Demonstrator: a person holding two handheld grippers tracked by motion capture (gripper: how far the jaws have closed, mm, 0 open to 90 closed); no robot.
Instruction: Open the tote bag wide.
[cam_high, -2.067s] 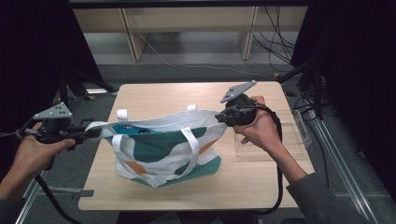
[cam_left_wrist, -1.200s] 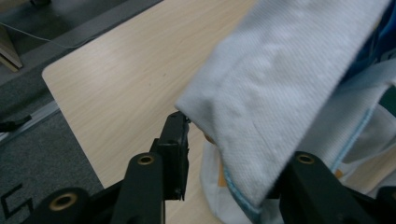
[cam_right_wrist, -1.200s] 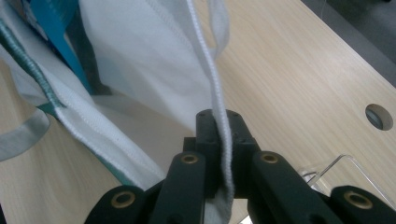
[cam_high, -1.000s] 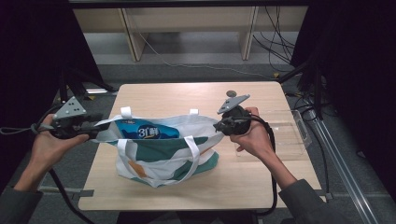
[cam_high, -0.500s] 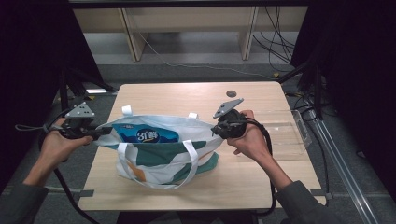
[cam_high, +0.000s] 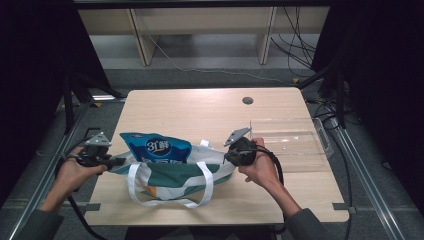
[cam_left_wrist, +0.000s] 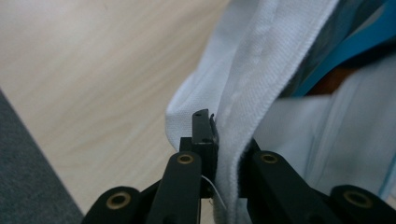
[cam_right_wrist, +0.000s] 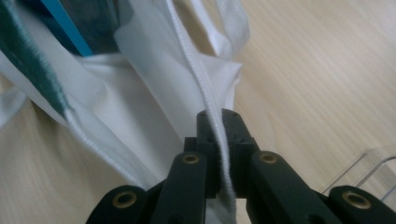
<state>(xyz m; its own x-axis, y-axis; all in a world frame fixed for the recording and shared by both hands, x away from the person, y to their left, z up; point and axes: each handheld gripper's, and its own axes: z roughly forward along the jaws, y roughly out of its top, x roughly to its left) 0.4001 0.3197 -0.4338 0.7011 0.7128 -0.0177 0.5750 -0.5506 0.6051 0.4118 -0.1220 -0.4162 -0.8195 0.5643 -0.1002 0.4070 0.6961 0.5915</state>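
Tote bag (cam_high: 172, 175), white and green, is lying on the wooden table (cam_high: 200, 112) with a blue snack packet (cam_high: 156, 147) protruding from its mouth. Left gripper (cam_high: 116, 161) is clamping the bag's left rim; right gripper (cam_high: 229, 156) is clamping the right rim hem. Clear plastic tray (cam_high: 292, 142) is sitting beside the right hand.

High view looks down on the table (cam_high: 210, 115); both gripper views sit close on the bag (cam_high: 172, 175) hem.

Far table half (cam_high: 200, 107) open; clear tray (cam_high: 292, 142) (right) and tote bag (cam_high: 172, 175) block near half.
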